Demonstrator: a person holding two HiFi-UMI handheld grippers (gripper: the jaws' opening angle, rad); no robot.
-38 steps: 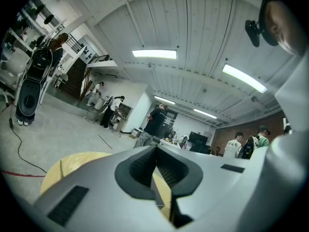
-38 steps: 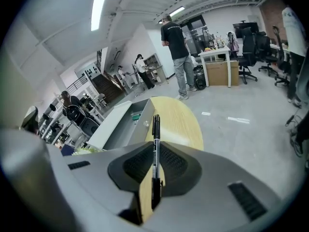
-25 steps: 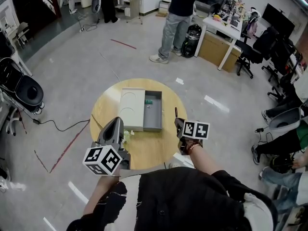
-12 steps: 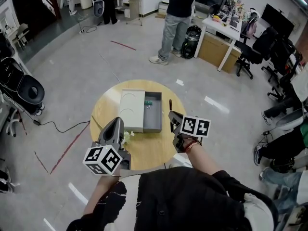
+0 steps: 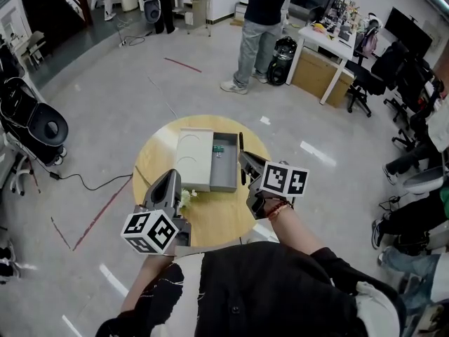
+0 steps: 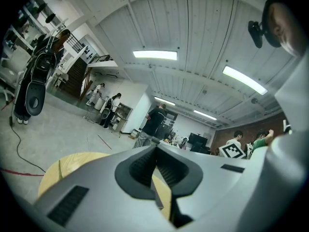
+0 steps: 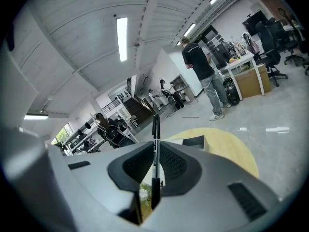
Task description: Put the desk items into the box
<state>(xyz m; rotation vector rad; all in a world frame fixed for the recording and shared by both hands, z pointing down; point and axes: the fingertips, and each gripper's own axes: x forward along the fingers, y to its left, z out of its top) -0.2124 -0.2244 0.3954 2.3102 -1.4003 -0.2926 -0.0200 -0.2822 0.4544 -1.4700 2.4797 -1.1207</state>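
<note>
An open grey box lies on the round wooden table, its lid folded out to the left and a small green item inside. My right gripper hangs just right of the box, shut on a black pen that stands upright between its pads. In the right gripper view the pen rises out of the jaws in front of the box. My left gripper is shut and empty at the table's near left, beside a pale crumpled item.
A person stands on the floor beyond the table. A white desk with clutter and office chairs are at the back right. A black cable and a black machine lie to the left.
My right gripper has risen and moved left toward the box, carrying the pen. The left gripper has stayed where it was.
</note>
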